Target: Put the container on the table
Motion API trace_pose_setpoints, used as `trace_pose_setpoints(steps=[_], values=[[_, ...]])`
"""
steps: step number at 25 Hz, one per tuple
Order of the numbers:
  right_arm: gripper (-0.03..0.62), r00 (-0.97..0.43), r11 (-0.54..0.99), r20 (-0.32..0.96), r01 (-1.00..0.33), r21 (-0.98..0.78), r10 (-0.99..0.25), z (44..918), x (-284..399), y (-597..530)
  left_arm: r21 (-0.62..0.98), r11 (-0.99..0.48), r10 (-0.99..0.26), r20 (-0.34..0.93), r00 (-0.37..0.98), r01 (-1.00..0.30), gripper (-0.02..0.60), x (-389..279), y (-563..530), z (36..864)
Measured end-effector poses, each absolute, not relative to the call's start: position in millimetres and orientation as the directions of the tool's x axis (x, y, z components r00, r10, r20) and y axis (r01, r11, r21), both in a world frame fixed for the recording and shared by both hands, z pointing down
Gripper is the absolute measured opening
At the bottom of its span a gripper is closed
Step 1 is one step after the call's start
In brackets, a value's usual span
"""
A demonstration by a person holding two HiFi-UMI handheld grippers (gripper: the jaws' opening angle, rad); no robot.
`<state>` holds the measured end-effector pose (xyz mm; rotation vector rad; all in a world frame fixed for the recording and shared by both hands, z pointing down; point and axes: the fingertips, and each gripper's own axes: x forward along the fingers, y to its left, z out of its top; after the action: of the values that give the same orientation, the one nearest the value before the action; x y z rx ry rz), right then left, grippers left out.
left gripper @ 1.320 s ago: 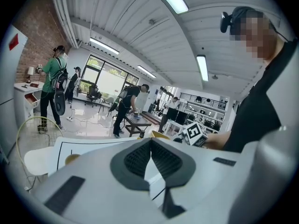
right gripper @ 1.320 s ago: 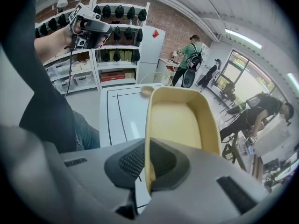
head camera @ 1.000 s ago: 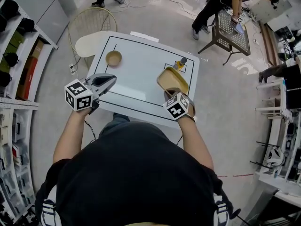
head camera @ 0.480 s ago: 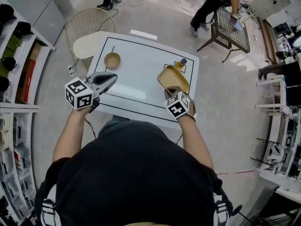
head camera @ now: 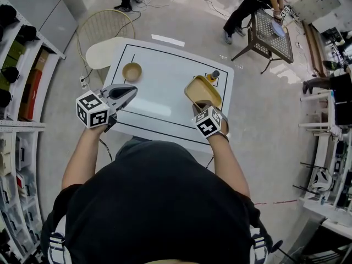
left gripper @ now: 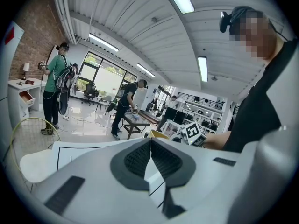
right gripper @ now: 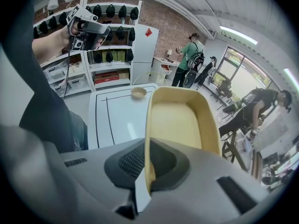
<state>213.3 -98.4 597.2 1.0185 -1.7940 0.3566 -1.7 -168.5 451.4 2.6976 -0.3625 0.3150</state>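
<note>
A yellow rectangular container (head camera: 202, 92) hangs tilted over the right part of the white table (head camera: 165, 92); my right gripper (head camera: 200, 108) is shut on its near rim. In the right gripper view the container (right gripper: 180, 125) fills the middle, its wall pinched between the dark pads (right gripper: 133, 160). My left gripper (head camera: 130, 91) is held at the table's left front edge, jaws shut with nothing in them; in its own view the pads (left gripper: 163, 160) meet at the tips.
A small wooden bowl (head camera: 132, 71) sits at the table's back left. A small bottle (head camera: 211, 76) stands in a marked square at the back right, just beyond the container. A round chair (head camera: 102, 51) is beside the table's left, shelves further left. People stand beyond the table.
Both grippers and the held container have barely shifted over the table; grips are unchanged.
</note>
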Motion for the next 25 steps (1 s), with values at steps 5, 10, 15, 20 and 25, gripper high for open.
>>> trace_pose_setpoints(steps=[5, 10, 15, 20, 25], values=[[0.008, -0.141, 0.601, 0.868, -0.772, 0.205, -0.477, 599, 214, -101, 0.357, -0.886, -0.207, 0.269, 0.941, -0.297, 0.008, -4, -171, 452], [0.008, -0.137, 0.606, 0.875, -0.77, 0.201, -0.464, 606, 215, -102, 0.36, -0.883, -0.21, 0.271, 0.939, -0.301, 0.008, -6, -171, 455], [0.008, -0.133, 0.609, 0.881, -0.768, 0.198, -0.455, 614, 214, -105, 0.36, -0.882, -0.214, 0.271, 0.938, -0.305, 0.008, -10, -173, 456], [0.008, -0.127, 0.611, 0.888, -0.767, 0.195, -0.441, 624, 214, -106, 0.361, -0.88, -0.218, 0.273, 0.937, -0.309, 0.008, -14, -173, 456], [0.008, -0.127, 0.62, 0.896, -0.763, 0.185, -0.424, 634, 211, -109, 0.366, -0.873, -0.229, 0.275, 0.934, -0.322, 0.008, -20, -176, 458]])
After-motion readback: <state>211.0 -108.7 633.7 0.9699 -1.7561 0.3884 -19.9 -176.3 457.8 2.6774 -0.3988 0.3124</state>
